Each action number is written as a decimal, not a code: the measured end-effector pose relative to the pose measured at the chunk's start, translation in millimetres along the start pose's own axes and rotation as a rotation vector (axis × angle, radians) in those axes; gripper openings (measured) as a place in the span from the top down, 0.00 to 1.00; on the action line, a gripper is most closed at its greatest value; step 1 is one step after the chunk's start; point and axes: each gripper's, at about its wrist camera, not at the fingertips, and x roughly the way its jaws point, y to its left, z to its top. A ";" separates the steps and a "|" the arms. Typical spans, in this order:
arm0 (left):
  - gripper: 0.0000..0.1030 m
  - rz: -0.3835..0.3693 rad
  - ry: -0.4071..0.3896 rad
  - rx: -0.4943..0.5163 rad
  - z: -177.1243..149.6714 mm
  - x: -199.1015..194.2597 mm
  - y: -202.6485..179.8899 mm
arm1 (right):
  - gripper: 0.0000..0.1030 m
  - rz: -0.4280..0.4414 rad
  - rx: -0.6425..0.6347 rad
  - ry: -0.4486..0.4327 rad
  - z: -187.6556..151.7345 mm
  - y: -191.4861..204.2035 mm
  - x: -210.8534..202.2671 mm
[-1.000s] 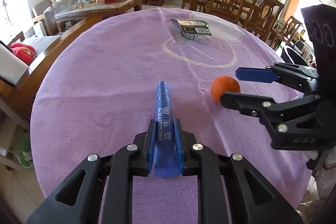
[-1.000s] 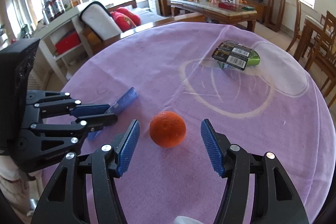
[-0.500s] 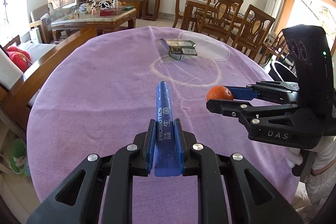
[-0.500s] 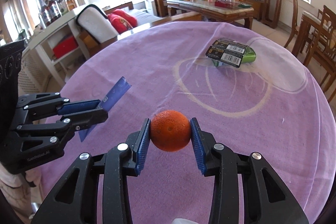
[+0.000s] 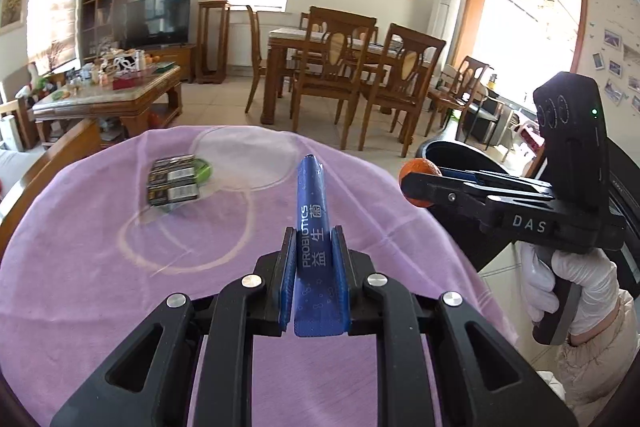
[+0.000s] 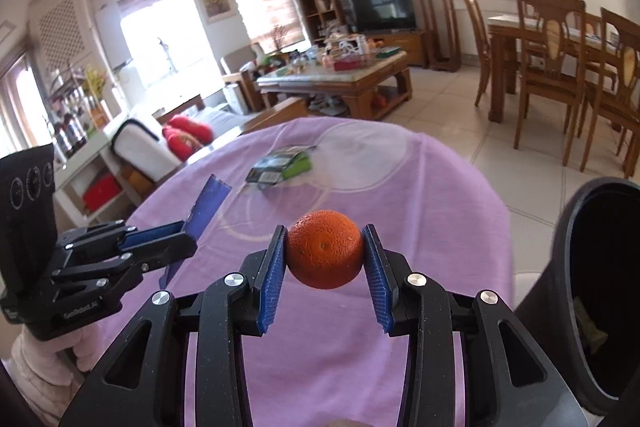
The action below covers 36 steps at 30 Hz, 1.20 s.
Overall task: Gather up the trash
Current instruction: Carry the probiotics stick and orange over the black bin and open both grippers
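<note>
We are in a home's living-dining room: beyond the purple-clothed table (image 5: 100, 267) stand wooden dining chairs (image 5: 332, 67), television (image 5: 158, 19), cluttered coffee table (image 6: 340, 75).

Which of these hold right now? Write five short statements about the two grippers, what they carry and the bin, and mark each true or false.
1. The right gripper is clamped on an orange. True.
2. The left gripper is empty. False: it pinches a blue probiotics sachet between its pads.
3. The orange rests on the purple tablecloth. False: it is held in the air above the cloth.
4. A dark packet with barcodes lies on the tablecloth, untouched by either gripper. True.
5. The black bin stands on the table. False: it stands on the floor beside the table, to the right gripper's right.
</note>
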 end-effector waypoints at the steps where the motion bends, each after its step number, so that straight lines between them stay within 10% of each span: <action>1: 0.82 -0.021 0.000 0.008 4.7 7.0 -10.0 | 0.63 -0.015 0.020 -0.015 -0.5 -15.0 -10.5; 18: 0.82 -0.328 0.099 0.134 51.0 141.2 -155.0 | 0.63 -0.220 0.319 -0.135 -53.1 -224.2 -116.6; 36: 0.80 -0.342 0.221 0.177 41.3 214.6 -197.3 | 0.63 -0.316 0.398 -0.103 -90.3 -288.3 -105.3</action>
